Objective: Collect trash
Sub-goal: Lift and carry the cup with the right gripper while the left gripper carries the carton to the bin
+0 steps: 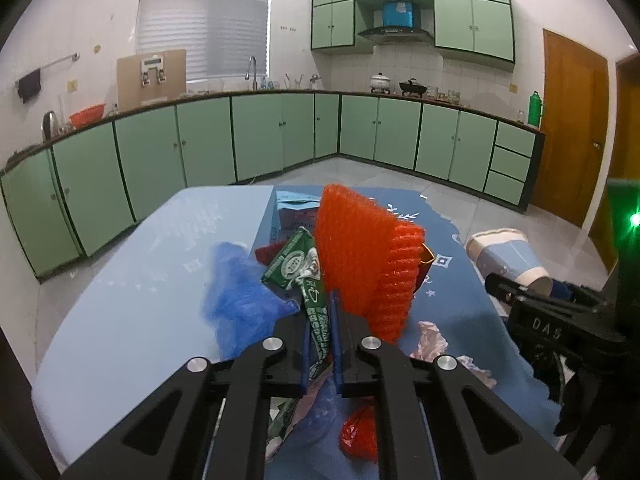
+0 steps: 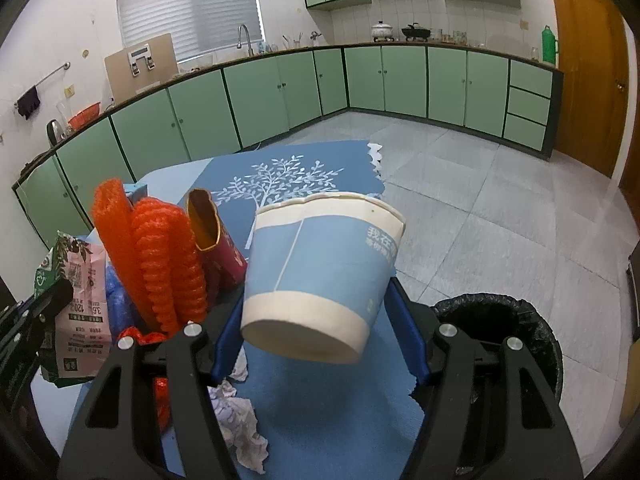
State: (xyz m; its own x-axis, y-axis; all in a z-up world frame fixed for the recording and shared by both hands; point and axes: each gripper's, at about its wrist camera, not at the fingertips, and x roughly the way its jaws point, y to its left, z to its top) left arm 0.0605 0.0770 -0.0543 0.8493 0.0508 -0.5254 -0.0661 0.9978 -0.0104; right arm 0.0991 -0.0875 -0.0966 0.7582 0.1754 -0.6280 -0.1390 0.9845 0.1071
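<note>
My left gripper (image 1: 320,320) is shut on a green and white snack wrapper (image 1: 306,276) and holds it above the blue table (image 1: 120,300). Orange foam fruit netting (image 1: 360,256) stands just right of it, a blue plastic bag (image 1: 244,292) to its left. My right gripper (image 2: 316,320) is shut on a blue and cream paper cup (image 2: 320,280), held lying on its side above the table's right edge; the cup also shows in the left wrist view (image 1: 508,256). A black-lined trash bin (image 2: 500,332) stands on the floor to the lower right.
On the table lie crumpled white tissue (image 2: 240,428), a pink packet (image 2: 82,300), a red open carton (image 2: 212,236) and a red plastic scrap (image 1: 358,432). A dark blue cloth (image 2: 296,176) covers the table's right half. Green kitchen cabinets (image 1: 260,136) line the far walls.
</note>
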